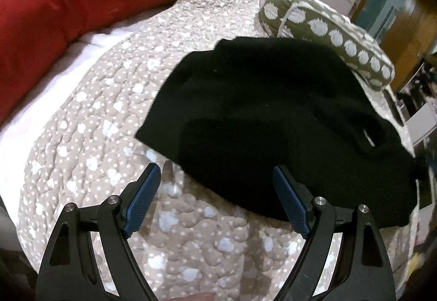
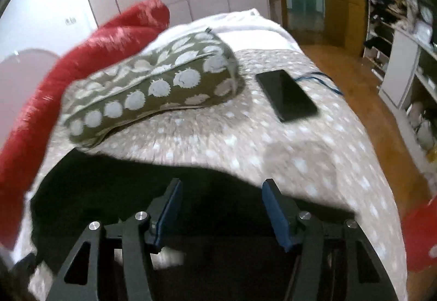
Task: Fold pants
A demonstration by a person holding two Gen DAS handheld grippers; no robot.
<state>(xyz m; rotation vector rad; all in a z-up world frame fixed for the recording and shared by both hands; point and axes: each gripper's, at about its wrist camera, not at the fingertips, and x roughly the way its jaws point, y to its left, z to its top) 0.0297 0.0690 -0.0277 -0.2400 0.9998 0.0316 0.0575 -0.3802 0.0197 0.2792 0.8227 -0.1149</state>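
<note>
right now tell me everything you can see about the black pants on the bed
The black pants are soft, matte, plain dark fabric, too dark to show seams. They lie in a loosely folded, flattened heap on the dotted quilt, one edge against the olive spotted pillow. A small pale tag shows near one edge. Both grippers hover over them with jaws open, gripping nothing.

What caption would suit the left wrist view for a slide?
Open left gripper hovers at the near edge of folded black fabric pants on a beige dotted quilt.
</note>
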